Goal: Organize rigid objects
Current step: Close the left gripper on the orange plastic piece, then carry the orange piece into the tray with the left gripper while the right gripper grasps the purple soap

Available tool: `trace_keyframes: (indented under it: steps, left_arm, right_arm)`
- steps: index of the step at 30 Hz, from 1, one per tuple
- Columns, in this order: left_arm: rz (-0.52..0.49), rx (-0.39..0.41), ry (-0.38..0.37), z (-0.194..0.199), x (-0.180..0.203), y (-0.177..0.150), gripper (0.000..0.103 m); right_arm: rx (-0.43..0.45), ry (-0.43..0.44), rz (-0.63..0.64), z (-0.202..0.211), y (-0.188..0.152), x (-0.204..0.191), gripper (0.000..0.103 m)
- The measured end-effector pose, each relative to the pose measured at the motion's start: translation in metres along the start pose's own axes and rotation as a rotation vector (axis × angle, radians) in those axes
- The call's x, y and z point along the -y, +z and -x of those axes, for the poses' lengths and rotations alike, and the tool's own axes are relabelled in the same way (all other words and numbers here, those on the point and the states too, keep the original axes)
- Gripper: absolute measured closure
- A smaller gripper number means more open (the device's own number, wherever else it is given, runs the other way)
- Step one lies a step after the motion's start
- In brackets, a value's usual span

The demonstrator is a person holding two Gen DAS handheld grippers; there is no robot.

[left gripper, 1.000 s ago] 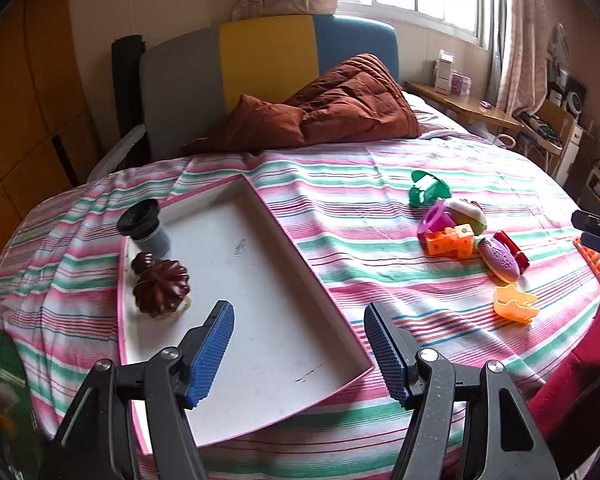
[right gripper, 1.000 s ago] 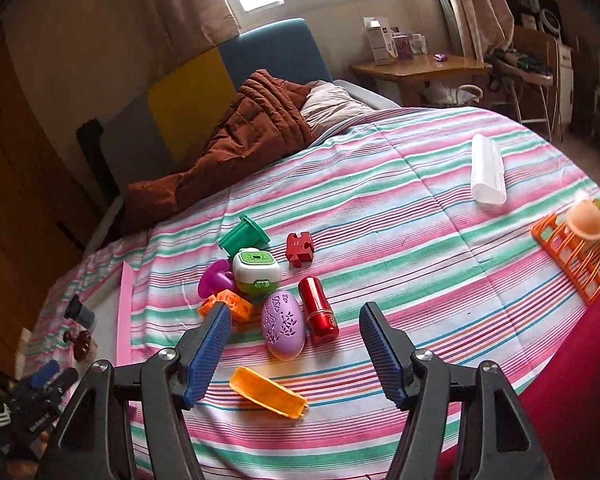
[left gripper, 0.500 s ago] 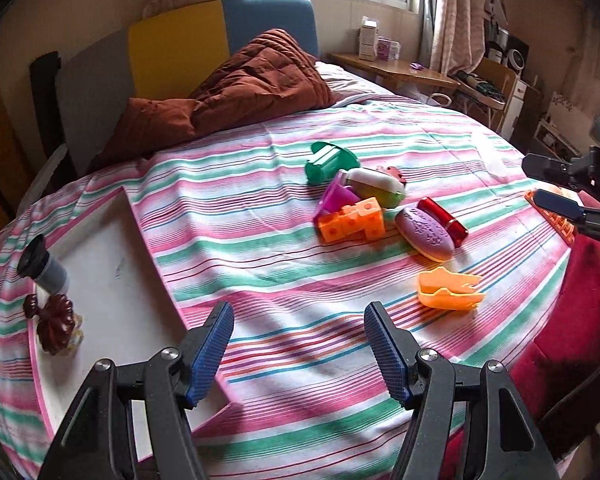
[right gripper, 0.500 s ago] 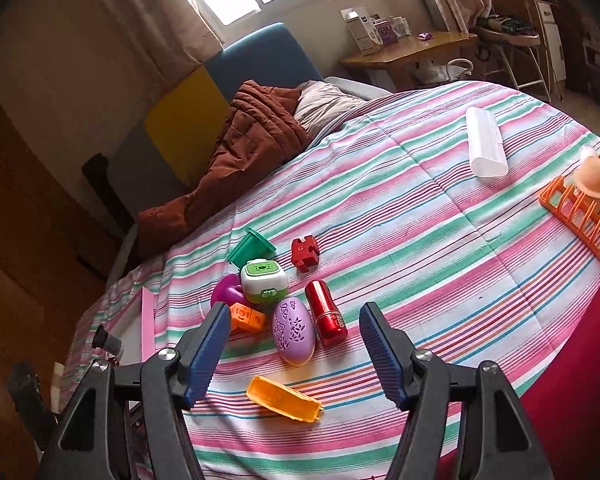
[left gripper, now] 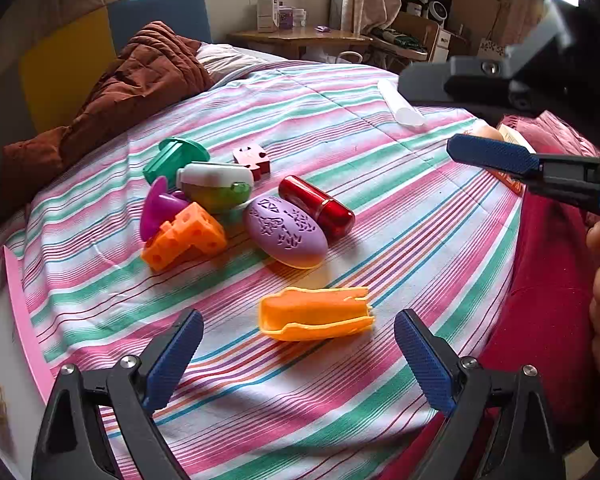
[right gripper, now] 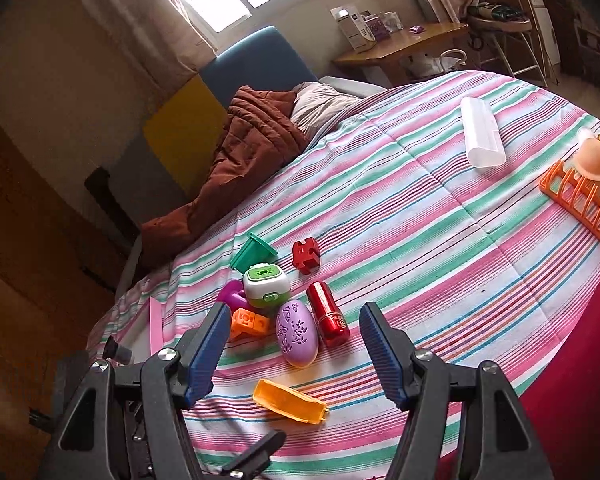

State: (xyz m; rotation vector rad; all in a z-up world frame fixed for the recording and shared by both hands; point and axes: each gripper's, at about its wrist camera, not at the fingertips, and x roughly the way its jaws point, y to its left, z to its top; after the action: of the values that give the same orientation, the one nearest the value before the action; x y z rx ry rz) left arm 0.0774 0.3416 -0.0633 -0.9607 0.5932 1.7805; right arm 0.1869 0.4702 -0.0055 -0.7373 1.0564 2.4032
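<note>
The left gripper (left gripper: 298, 350) has just been opening and now stands wide, holding nothing. The orange tray piece (left gripper: 316, 314) lies on the striped bedspread (left gripper: 400, 216) just past its tips, not touched. It lies sideways, long way going left to right (open side up). The right gripper (right gripper: 290, 350) is half open and empty, above the purple egg shape (right gripper: 297, 332).
</note>
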Motion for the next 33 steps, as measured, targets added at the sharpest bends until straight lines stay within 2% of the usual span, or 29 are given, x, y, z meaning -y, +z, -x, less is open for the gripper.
trace_keyframes:
  steps: [4,6,7,9,17,23,27,29,32,33]
  left_arm:
    - [-0.002,-0.005,0.042,-0.019,0.007,0.003,0.007]
    - [0.006,-0.025,0.019,-0.029,0.003,0.001,0.034]
    - [0.031,-0.043,-0.004,-0.032,-0.002,-0.001,0.036]
    - [0.071,-0.021,-0.037,-0.027,-0.013,-0.009,0.036]
    - [0.157,0.014,0.010,0.006,-0.052,-0.037,0.036]
    - [0.193,0.052,0.047,0.036,-0.066,-0.058,0.036]
    - [0.211,0.085,0.064,0.056,-0.073,-0.064,0.036]
    - [0.220,0.105,0.078,0.066,-0.078,-0.067,0.036]
    - [0.249,0.129,0.083,0.078,-0.087,-0.072,0.036]
    - [0.259,0.135,0.084,0.082,-0.089,-0.073,0.036]
  right_arm:
    - [-0.004,0.004,-0.004,0.000,0.000,0.001,0.035]
    - [-0.007,0.004,-0.006,-0.001,0.000,0.001,0.035]
    - [-0.008,0.003,-0.008,-0.001,0.000,0.001,0.035]
    - [-0.011,0.002,-0.011,-0.001,0.000,0.002,0.035]
    - [-0.043,-0.032,-0.011,-0.007,0.000,0.000,0.035]
    - [-0.100,-0.112,-0.004,-0.017,-0.001,-0.004,0.035]
    - [-0.167,-0.181,0.047,-0.030,0.000,-0.012,0.036]
    - [-0.195,-0.184,0.087,-0.039,-0.002,-0.021,0.051]
    - [-0.241,-0.190,0.170,-0.055,-0.007,-0.039,0.061]
    - [-0.256,-0.190,0.198,-0.061,-0.008,-0.045,0.061]
